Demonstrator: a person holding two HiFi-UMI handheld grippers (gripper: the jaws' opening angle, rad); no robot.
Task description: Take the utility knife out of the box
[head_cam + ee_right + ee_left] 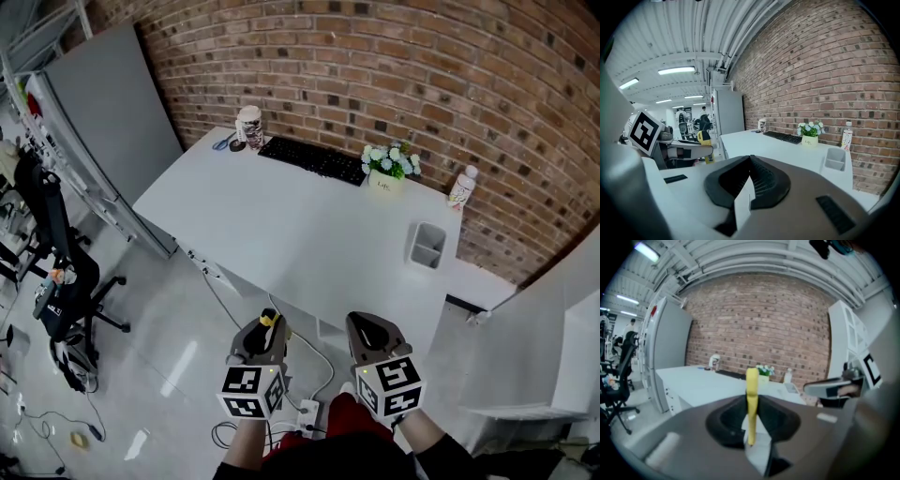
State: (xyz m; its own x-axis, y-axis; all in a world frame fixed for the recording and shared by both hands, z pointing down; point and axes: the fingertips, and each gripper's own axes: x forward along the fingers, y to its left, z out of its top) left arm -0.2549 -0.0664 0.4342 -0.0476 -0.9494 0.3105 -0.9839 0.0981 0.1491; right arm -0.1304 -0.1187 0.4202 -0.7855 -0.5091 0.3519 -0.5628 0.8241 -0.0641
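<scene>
My left gripper (269, 325) is shut on a yellow and black utility knife (270, 321), whose yellow body (752, 385) stands upright between the jaws in the left gripper view. The right gripper (367, 330) hangs beside it, shut with nothing between its jaws (750, 164). Both grippers hover over the floor, short of the white table's (281, 225) near edge. A small open grey box (427, 246) stands on the table's right part, well ahead of both grippers, and is also seen as the box (835, 159) in the right gripper view. Its inside is not visible.
A black keyboard (312, 158), a flower pot (389, 169), a bottle (461, 187) and a patterned cup (249, 127) line the table's far side by the brick wall. An office chair (56, 281) stands at left. Cables and a power strip (305, 408) lie on the floor.
</scene>
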